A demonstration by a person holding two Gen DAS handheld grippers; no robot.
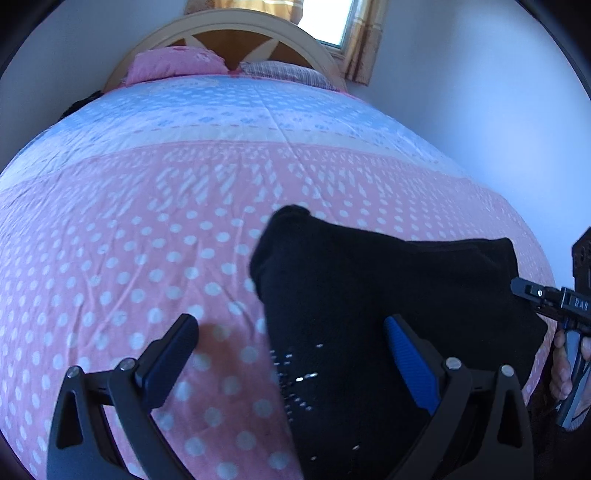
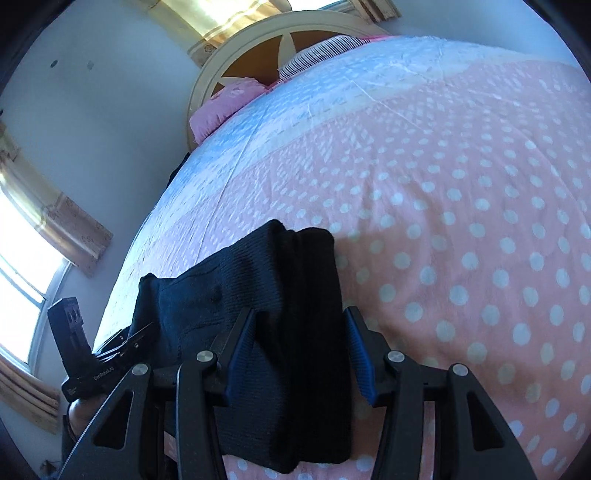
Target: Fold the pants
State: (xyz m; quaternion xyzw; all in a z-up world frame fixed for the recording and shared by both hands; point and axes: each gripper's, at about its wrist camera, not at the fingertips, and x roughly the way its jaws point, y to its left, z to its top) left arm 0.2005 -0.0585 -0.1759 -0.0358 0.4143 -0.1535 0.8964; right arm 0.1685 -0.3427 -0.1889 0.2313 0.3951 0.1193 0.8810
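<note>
The black pants [image 1: 369, 295] lie bunched in a folded heap on the pink dotted bedspread [image 1: 129, 240]. My left gripper [image 1: 291, 325] is open; its left finger is over bare bedspread, its right finger over the pants' near part. In the right wrist view the pants [image 2: 266, 295] lie between the fingers of my open right gripper [image 2: 299, 317], which hovers over their right part. The right gripper's body shows at the right edge of the left wrist view [image 1: 546, 299]. The left gripper's body shows at the left of the right wrist view [image 2: 85, 354].
The bed carries a pink pillow [image 1: 173, 66] and a striped pillow [image 1: 284, 72] against a rounded wooden headboard [image 1: 229, 29]. A window with tan curtains [image 1: 354, 37] stands behind. White walls flank the bed. The bedspread [image 2: 461, 221] stretches wide to the right.
</note>
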